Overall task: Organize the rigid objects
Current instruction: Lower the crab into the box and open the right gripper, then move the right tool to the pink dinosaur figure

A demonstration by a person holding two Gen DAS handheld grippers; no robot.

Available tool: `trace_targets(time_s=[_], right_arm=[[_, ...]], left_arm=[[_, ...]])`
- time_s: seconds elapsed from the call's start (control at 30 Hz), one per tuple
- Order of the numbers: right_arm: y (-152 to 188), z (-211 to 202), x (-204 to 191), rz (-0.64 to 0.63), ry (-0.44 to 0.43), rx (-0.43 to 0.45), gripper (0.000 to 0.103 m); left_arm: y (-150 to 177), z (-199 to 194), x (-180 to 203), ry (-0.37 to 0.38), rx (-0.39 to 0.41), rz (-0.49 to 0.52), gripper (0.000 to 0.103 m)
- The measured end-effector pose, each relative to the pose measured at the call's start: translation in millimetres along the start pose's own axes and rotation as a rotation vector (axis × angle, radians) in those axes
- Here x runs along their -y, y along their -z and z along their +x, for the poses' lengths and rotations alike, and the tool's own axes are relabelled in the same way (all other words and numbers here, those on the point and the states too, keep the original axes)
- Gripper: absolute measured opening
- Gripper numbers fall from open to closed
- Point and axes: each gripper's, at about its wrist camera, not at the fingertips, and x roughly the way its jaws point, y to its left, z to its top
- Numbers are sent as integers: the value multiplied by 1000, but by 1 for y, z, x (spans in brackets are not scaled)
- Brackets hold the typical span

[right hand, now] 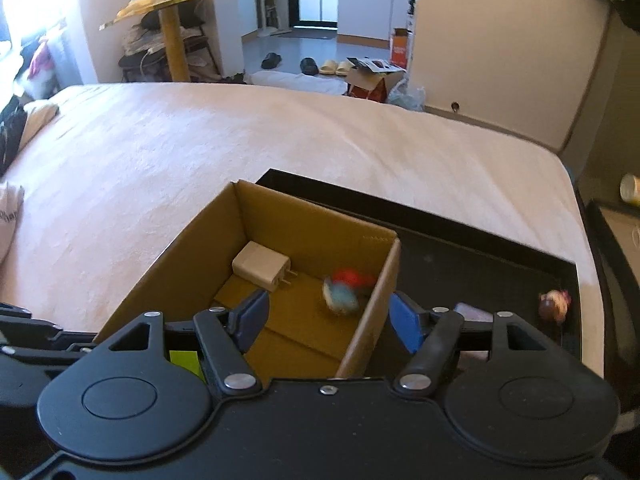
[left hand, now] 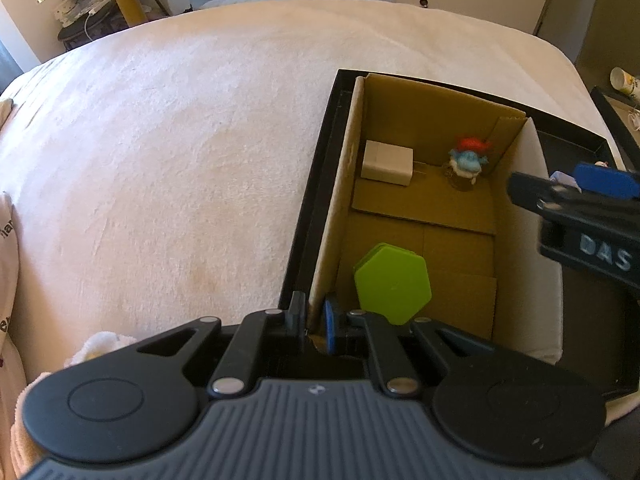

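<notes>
A brown cardboard box sits inside a black tray on the bed. In the box lie a white charger plug, a blue and red figurine and a green hexagonal piece. My left gripper is shut on the box's near left wall. In the right wrist view the plug is sharp and the figurine is blurred. My right gripper hangs open above the box, its pads either side of the box's right wall, holding nothing. It enters the left wrist view at the right.
In the tray, right of the box, stands a small pink and brown figure, and a pale purple item shows behind my right finger. A cream blanket covers the bed. A white towel lies near left. A cup stands on a dark side table.
</notes>
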Motion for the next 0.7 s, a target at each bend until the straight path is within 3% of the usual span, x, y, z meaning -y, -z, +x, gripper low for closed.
trace_targets(time_s=[0.7], right_arm=[[41,-28,46,125,41,9,69]], left_arm=[[2,-5,3,-12,6,8,9]])
